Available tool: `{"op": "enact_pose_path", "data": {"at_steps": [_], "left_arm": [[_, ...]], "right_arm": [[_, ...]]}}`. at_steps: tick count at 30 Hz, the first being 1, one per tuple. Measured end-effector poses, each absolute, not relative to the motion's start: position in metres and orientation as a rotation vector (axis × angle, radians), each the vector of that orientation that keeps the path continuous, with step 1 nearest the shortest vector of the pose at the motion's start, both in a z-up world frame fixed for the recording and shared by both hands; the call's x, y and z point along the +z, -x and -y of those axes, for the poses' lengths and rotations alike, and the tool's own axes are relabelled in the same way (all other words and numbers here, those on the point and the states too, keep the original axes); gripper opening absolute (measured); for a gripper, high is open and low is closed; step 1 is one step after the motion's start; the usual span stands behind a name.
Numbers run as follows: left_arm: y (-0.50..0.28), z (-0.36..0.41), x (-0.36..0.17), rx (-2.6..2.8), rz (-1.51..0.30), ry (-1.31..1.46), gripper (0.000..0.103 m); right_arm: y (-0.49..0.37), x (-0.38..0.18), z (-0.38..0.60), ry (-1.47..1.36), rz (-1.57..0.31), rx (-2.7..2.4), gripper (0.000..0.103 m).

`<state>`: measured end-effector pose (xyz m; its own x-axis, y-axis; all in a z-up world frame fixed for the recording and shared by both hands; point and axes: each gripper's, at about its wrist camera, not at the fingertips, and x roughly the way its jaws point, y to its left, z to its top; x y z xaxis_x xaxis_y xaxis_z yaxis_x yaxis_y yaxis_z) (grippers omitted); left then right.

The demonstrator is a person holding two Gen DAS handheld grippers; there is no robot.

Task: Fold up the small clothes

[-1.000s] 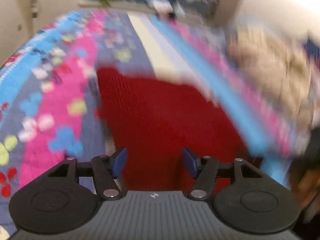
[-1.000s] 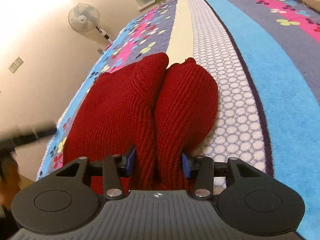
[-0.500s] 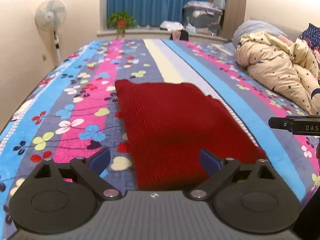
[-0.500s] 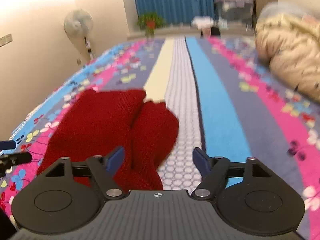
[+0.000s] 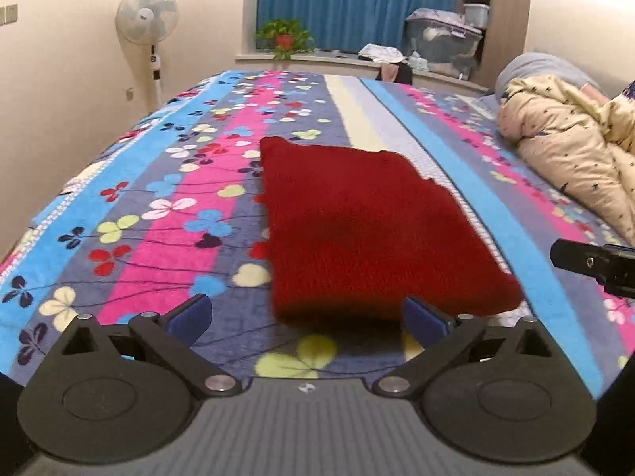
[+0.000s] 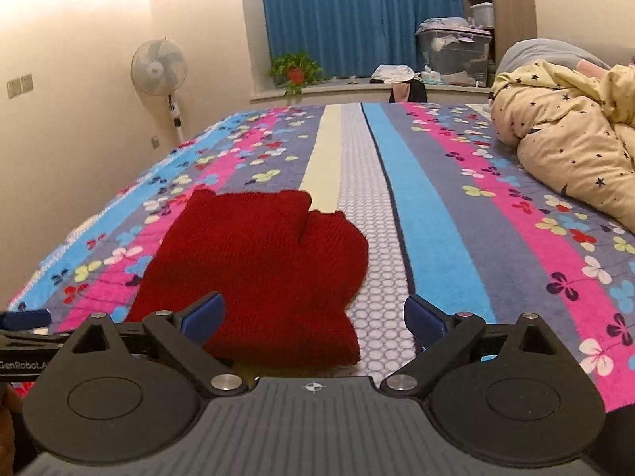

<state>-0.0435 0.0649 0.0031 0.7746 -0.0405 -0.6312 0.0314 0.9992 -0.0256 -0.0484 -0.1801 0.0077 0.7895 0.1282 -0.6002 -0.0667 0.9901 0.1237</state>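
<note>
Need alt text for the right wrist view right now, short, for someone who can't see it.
A folded red knit garment lies on a striped, flower-patterned bedspread, just ahead of the right gripper, whose jaws have just been opening and hold nothing. A cream star-print duvet is bunched at right; a standing fan and blue curtains are behind.

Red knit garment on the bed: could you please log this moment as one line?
red knit garment: folded, on blanket | left gripper: open, just opened, empty | right gripper: open, just opened, empty
</note>
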Motion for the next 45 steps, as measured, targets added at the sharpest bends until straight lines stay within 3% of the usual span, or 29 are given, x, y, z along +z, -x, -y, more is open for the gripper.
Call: {"op": "enact_pose_path", "data": {"at_steps": [45], "left_arm": [[0.029,-0.069,-0.010,-0.007,-0.697,0.021,0.102]], "right_arm": [[0.040,-0.005,0.177,-0.130,-0.729,0.185,0.097]]}}
